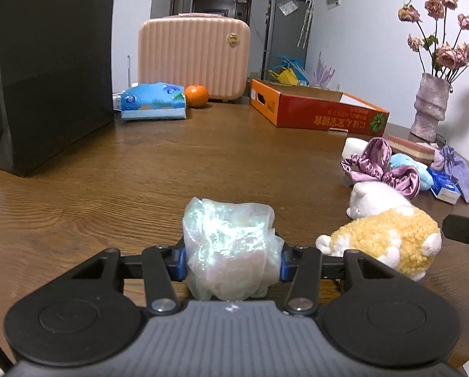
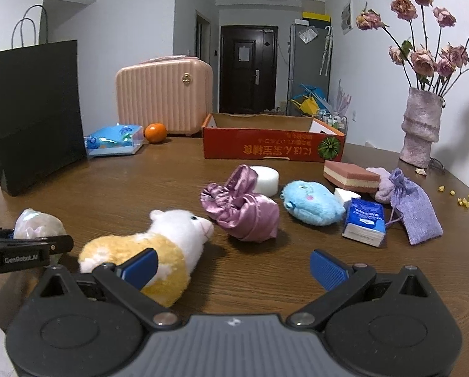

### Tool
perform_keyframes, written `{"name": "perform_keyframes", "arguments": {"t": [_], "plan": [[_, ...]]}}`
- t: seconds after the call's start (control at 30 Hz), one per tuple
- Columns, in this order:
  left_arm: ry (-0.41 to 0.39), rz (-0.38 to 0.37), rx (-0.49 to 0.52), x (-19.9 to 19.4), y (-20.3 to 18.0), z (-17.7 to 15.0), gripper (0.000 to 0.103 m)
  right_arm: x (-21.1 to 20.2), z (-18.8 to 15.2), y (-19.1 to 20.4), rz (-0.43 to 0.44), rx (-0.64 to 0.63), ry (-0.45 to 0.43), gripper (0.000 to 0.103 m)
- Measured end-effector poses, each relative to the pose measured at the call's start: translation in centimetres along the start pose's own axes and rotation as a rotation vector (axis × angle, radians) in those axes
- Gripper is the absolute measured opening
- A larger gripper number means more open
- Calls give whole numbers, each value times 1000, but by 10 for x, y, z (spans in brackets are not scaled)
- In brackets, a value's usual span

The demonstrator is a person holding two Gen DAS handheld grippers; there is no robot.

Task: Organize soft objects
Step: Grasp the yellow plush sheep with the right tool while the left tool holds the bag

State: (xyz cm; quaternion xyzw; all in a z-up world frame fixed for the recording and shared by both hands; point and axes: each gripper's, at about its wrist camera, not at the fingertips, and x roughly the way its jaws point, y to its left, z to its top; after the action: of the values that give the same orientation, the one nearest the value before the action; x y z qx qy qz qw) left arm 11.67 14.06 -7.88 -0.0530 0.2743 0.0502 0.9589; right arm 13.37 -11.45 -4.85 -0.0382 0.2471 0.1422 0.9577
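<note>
Iridescent pouch [image 1: 231,248], low centre of frame, sits clamped between the left gripper [image 1: 232,259] pads on the table [image 1: 140,172]. Right gripper [image 2: 232,267] gapes empty beside the plush [image 2: 159,245]. Next, likely, a lift toward the box [image 1: 313,110].

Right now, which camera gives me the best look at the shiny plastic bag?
The left wrist view: the bag fills the middle of the picture, pinched between the left gripper's blue pads. The right wrist view shows only a small crumpled part of it at the far left edge, partly behind that gripper.
</note>
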Motion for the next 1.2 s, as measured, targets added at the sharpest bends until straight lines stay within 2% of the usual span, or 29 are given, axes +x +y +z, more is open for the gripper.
{"name": "perform_keyframes", "arguments": {"t": [0.33, 0.7, 1.2], "plan": [[-48, 3, 8, -16, 13, -2, 50, -5, 4, 30, 37, -16, -8, 103], [-58, -4, -1, -19, 28, -6, 50, 6, 7, 59, 72, -17, 18, 103], [-49, -17, 0, -12, 37, -5, 50, 41, 4, 84, 18, -9, 105, 103]]}}
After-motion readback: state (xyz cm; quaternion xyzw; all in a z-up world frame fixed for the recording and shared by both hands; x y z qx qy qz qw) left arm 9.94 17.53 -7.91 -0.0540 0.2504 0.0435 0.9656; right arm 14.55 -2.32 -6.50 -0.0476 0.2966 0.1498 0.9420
